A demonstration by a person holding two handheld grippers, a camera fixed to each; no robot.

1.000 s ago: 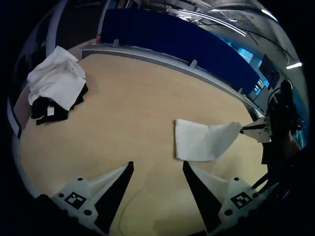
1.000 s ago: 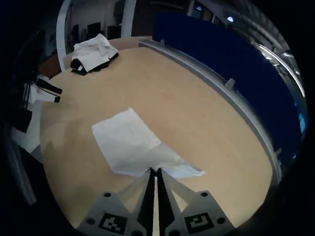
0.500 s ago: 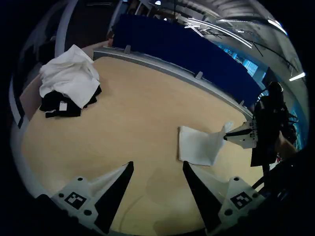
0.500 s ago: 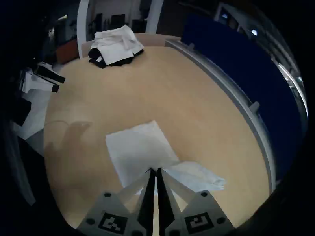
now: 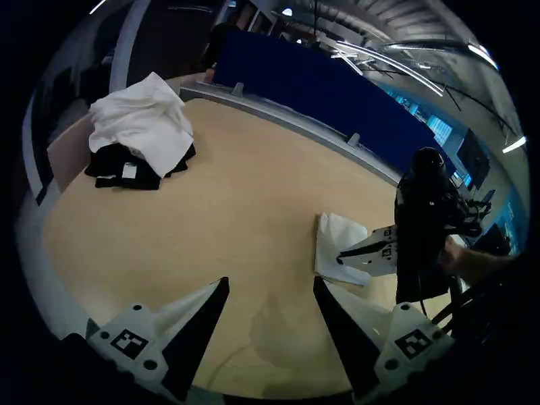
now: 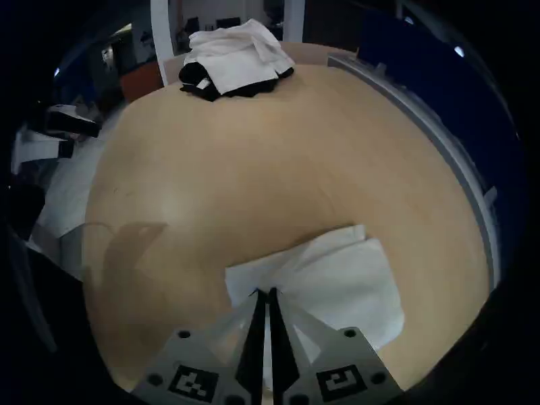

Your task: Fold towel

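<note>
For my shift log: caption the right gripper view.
Right gripper shut on the white towel, doubled over on the wooden table.

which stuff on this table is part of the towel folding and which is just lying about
Job: white towel, pinched by the right tongs; left tongs, open above the table.
Lying about: white and black clothes pile at the far edge; blue partition.

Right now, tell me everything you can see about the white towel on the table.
The towel is plain white, soft-looking cloth, doubled over on itself, with its layers slightly askew at the far edge. It lies mostly flat on the light wooden table. The right gripper meets its near corner, jaws closed on the cloth.
</note>
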